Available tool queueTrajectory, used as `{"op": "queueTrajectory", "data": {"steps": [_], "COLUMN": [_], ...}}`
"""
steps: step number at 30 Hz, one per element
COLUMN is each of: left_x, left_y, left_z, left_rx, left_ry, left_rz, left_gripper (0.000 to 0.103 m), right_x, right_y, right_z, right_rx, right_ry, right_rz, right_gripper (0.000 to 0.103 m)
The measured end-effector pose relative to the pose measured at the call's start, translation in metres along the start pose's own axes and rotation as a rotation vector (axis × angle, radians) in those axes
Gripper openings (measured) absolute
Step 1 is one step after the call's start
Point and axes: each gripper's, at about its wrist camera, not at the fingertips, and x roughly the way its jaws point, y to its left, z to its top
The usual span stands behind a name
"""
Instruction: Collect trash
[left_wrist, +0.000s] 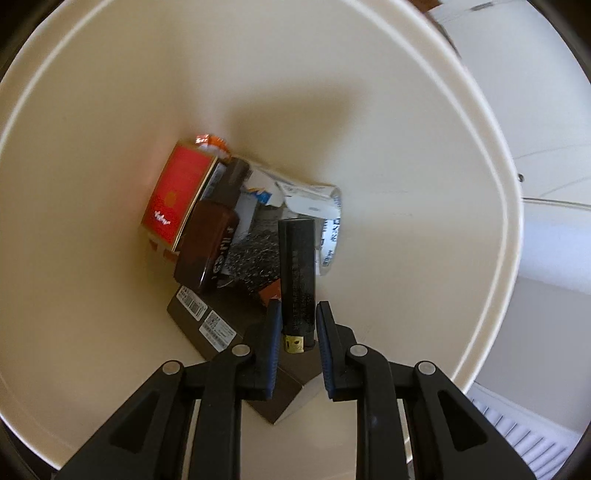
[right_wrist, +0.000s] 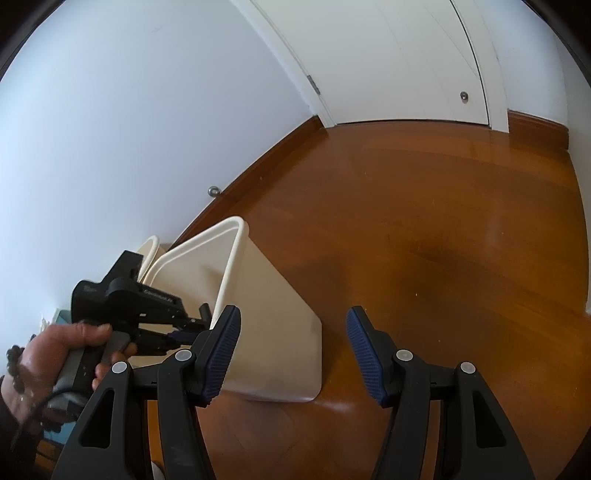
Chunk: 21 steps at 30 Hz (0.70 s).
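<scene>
Jaws first: our left gripper (left_wrist: 297, 325) has them narrow around the bottom end of a black lighter (left_wrist: 297, 273), and we're holding it right over the mouth of the cream bin (left_wrist: 424, 166), pointing steeply down. They look set against its sides, though we can't swear the right pad is touching. Makes sense to hang it dead centre so it falls clear of the walls when we let go.

Deeper down, the pile so far: a brown box with a barcode (left_wrist: 207, 321) nearest, a dark brown bottle (left_wrist: 210, 243), a red carton (left_wrist: 177, 195) leaning on the far wall, and a roll of printed tape (left_wrist: 325, 221).

Our right gripper (right_wrist: 293, 350) is empty, jaws spread wide over the wooden floor (right_wrist: 443, 240), parked beside the bin (right_wrist: 266, 314) and out of the way. Further back there's a white door (right_wrist: 388, 62).
</scene>
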Motion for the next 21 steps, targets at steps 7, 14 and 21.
{"op": "queueTrajectory", "data": {"steps": [7,14,21], "left_x": [-0.025,-0.127,-0.234], "left_y": [0.002,-0.011,-0.010], "left_z": [-0.009,-0.080,-0.162], "left_rx": [0.037,0.491,0.741], "left_ry": [-0.070,-0.286,-0.481], "left_rz": [-0.026,0.216,0.391], "left_gripper": [0.083,0.084,0.103], "right_x": [0.000,-0.043,-0.088], "right_y": [0.007,0.055,0.134], "right_z": [0.001,0.025,0.045], "right_rx": [-0.010,-0.140,-0.252], "right_ry": [0.002,-0.034,0.106], "right_rz": [0.005,0.017,-0.010], "right_gripper": [0.063,0.071,0.103]}}
